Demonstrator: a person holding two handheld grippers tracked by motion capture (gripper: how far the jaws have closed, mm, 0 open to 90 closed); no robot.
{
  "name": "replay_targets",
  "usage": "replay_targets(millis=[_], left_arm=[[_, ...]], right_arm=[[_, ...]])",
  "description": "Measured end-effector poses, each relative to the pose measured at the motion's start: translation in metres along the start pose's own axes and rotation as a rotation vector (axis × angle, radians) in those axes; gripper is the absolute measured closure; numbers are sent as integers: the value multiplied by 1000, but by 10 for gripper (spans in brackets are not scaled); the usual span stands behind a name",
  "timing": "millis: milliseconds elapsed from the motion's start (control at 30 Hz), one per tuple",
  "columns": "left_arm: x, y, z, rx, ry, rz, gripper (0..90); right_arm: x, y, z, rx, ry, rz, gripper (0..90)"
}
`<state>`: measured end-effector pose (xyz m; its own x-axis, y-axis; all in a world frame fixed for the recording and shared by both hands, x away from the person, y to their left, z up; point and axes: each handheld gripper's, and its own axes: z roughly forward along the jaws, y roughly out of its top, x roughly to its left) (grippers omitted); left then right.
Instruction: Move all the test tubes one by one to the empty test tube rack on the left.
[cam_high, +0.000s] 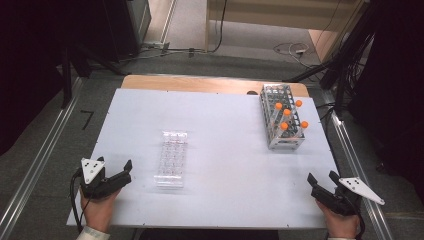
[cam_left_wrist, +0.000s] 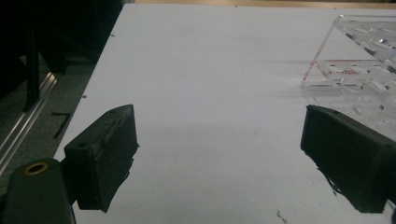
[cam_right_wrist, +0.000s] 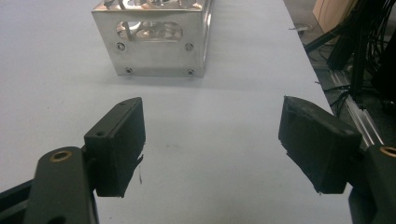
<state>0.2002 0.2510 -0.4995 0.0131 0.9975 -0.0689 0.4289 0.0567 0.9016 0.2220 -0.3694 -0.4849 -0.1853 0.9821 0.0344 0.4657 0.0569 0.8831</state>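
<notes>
The white counter carries everything; at its far right stands a metal tube rack holding 5 orange-capped tubes upright; left of the middle lies a clear well plate, flat, its long side running away from the person. The left gripper sits at the near left corner, just beside the well plate but apart from it, fingers spread wide with nothing between them; the right gripper sits at the near right corner, well short of the tube rack, fingers likewise released and empty.
</notes>
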Motion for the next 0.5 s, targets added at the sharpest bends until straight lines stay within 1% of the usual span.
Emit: replay_targets(millis=[133,333,500], left_arm=[[-1,1,-2,-14,-2,-5,113],[-2,1,-2,-15,-4,2,113],[-2,1,-1,-17,-9,3,113]], right_arm=[[2,0,1,-1,2,-9,213],[6,5,0,1,-5,-22,223],[12,13,2,-21,-4,-38,224]])
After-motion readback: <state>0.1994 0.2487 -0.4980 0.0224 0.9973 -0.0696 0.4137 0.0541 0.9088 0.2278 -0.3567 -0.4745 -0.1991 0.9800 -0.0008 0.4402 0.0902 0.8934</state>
